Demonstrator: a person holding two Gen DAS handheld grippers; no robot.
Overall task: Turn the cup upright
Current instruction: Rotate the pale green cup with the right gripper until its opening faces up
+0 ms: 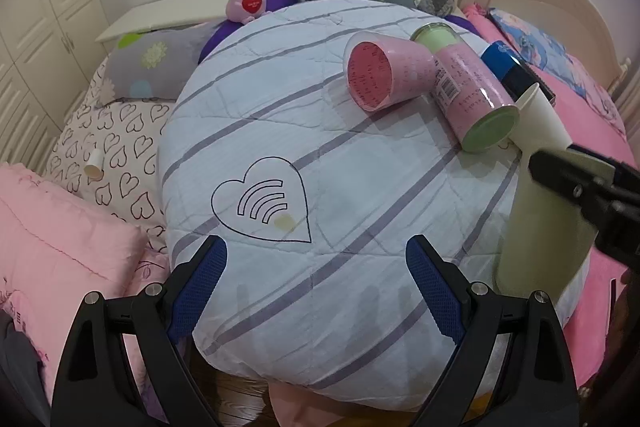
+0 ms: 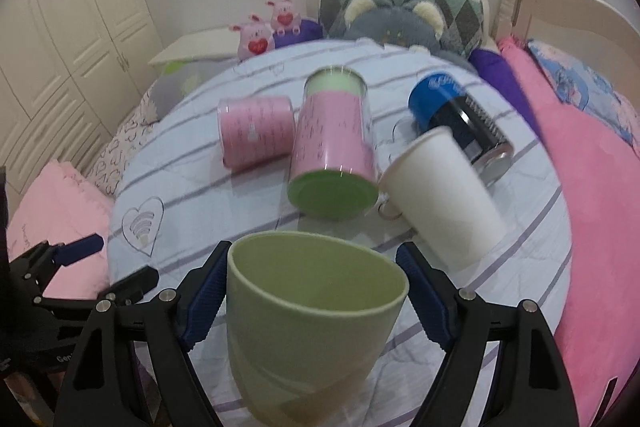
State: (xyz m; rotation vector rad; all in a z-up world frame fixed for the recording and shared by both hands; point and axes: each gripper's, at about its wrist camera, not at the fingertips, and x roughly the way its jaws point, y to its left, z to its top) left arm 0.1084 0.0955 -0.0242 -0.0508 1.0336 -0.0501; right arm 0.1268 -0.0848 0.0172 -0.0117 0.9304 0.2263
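A pale green cup (image 2: 312, 327) sits between my right gripper's (image 2: 314, 287) blue pads, mouth up and tilted a little toward the camera; the pads stand beside its walls with a small gap on the right. In the left wrist view the same cup (image 1: 544, 227) stands at the right edge of the round striped cushion (image 1: 320, 155), with the right gripper on it. My left gripper (image 1: 316, 283) is open and empty over the cushion's near edge.
On the cushion lie a white paper cup (image 2: 440, 195), a pink canister with green ends (image 2: 336, 155), a short pink canister (image 2: 256, 131) and a blue-black can (image 2: 460, 119). Pillows, plush toys and a pink blanket (image 2: 592, 227) surround it. A wardrobe (image 2: 60, 47) stands on the left.
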